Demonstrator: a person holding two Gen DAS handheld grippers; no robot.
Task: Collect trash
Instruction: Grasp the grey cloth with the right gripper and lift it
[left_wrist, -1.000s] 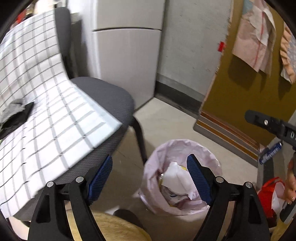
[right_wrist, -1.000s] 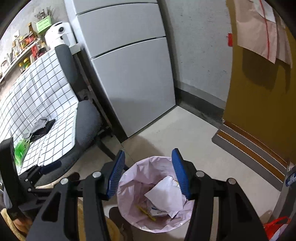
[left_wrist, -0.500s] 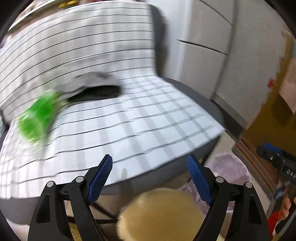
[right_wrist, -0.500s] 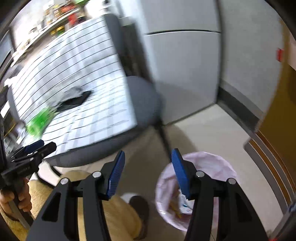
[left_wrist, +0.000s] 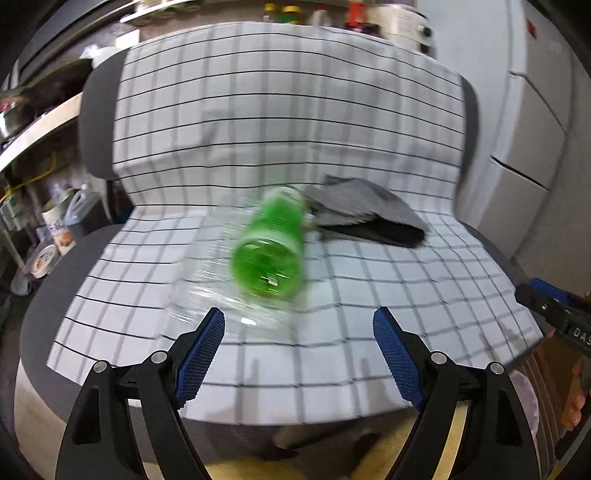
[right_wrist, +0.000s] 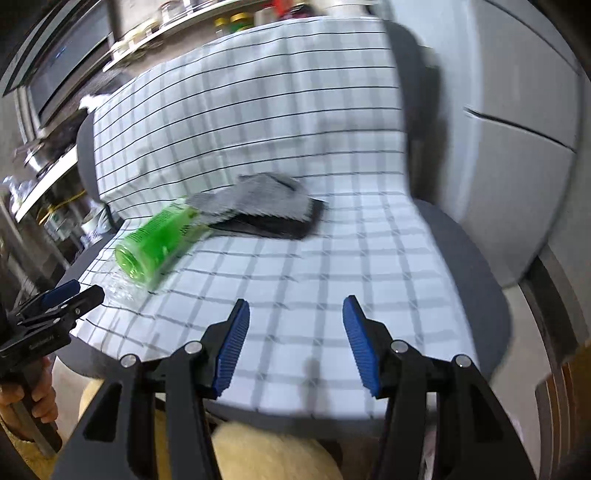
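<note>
Chair seat (left_wrist: 369, 295): green bottle (left_wrist: 271, 251) and grey cloth (left_wrist: 365, 214) still uncollected; left tool (left_wrist: 299, 347) wide, right tool (right_wrist: 295, 339) half-open, both empty.

Grey upholstered chair (left_wrist: 55, 295) (right_wrist: 469, 266) seen covered by white cloth with black grid lines (left_wrist: 288, 122) (right_wrist: 258, 110), draped over backrest and seat. Grey knitted fabric piece (left_wrist: 354, 203) (right_wrist: 258, 195) laid on flat black item (left_wrist: 384, 233) (right_wrist: 288, 225), both on seat near backrest crease. Light grey cabinet with panel seams (left_wrist: 535, 147) (right_wrist: 517, 129) seen right of chair. Cluttered shelves with jars and containers (left_wrist: 48, 221) (right_wrist: 177, 18) seen left and behind, blurred.
</note>
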